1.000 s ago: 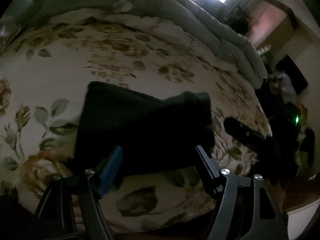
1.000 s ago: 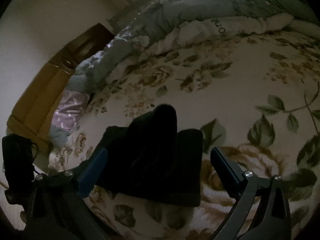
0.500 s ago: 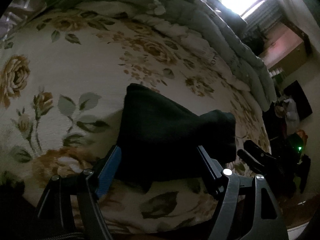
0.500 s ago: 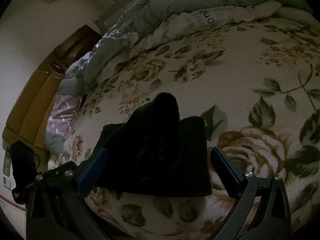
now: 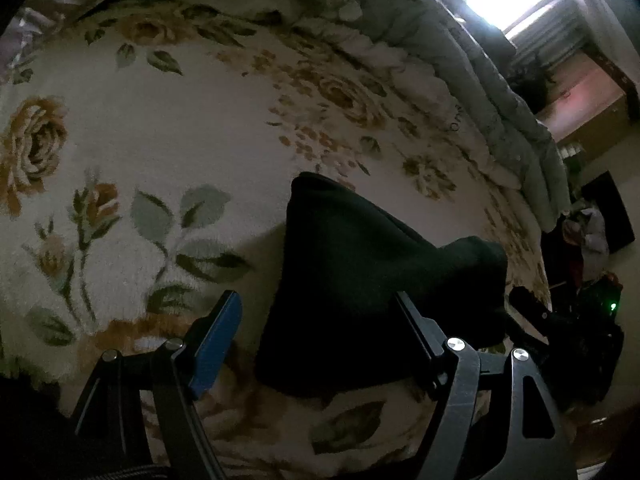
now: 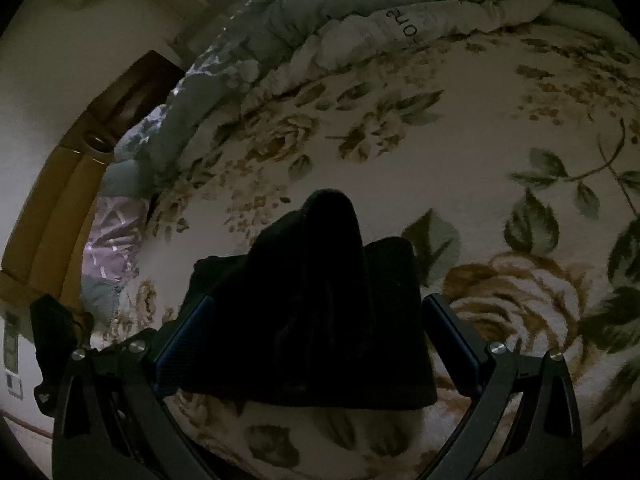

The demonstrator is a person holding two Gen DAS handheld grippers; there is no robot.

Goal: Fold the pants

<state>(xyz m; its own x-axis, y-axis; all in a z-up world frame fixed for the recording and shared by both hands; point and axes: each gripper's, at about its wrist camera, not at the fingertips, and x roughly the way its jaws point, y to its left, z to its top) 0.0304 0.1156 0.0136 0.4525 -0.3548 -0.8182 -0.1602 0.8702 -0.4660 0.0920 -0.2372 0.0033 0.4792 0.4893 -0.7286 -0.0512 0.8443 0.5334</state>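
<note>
Pants (image 5: 376, 296), dark and already folded into a compact bundle, lie on a bed covered by a floral blanket (image 5: 168, 128), near its front edge. A rumpled grey quilt (image 5: 472, 64) is heaped along the far side of the bed. In the left wrist view, the left gripper (image 5: 316, 320) hovers over the near part of the bundle with its jaws spread wide, holding nothing. In the right wrist view, the right gripper (image 6: 316, 320) is likewise released, its jaws standing open to either side of the pants (image 6: 316, 312), with a raised hump of cloth on top. The fabric looks soft, limp and light, likely to sag and unfold if lifted by one layer. A sound hold would probably pinch all layers together at a thick folded edge, one gripper at each end.
</note>
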